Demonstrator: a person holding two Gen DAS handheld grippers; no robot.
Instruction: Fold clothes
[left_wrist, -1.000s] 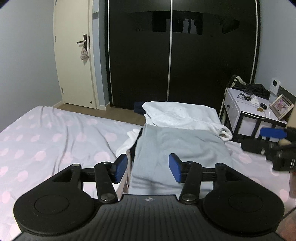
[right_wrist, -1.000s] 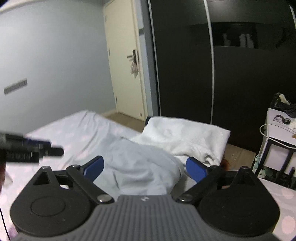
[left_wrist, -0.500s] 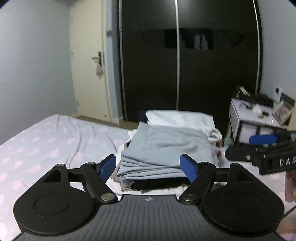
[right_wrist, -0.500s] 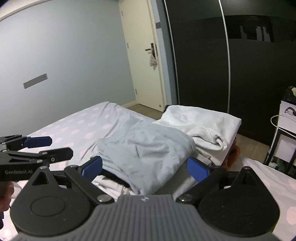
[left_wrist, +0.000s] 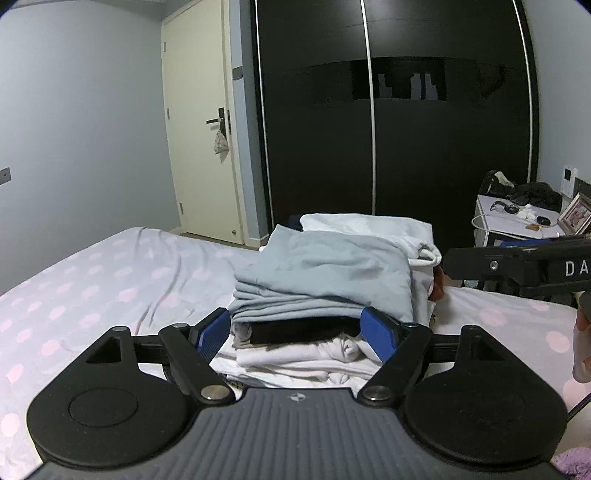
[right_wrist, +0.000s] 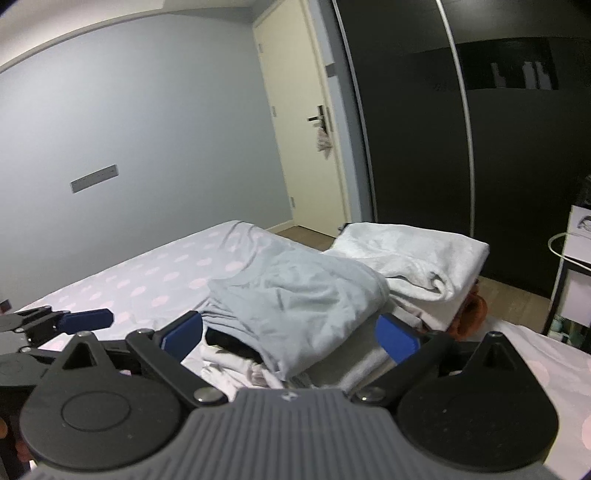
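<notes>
Resting on a stack of folded clothes (left_wrist: 325, 332) near the far edge of the bed (left_wrist: 110, 288), the grey garment (left_wrist: 332, 269) is best left squared while left gripper (left_wrist: 297, 334) and right gripper (right_wrist: 291, 334), jaws wide and empty, are drawn clear.

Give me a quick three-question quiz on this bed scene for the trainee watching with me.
1. True or false: the left gripper is clamped on the grey garment.
2. Which item lies on top of the near pile? A) the grey garment B) a black garment C) a white towel
3. Fill in: beyond the near pile sits a folded ______ bundle, in front of the dark wardrobe.

Key
1. False. Its jaws are opening, wide apart, with their pads either side of the pile's front edge and not pressing on it.
2. A. The black garment shows as a layer underneath, with white clothes below that.
3. white
</notes>
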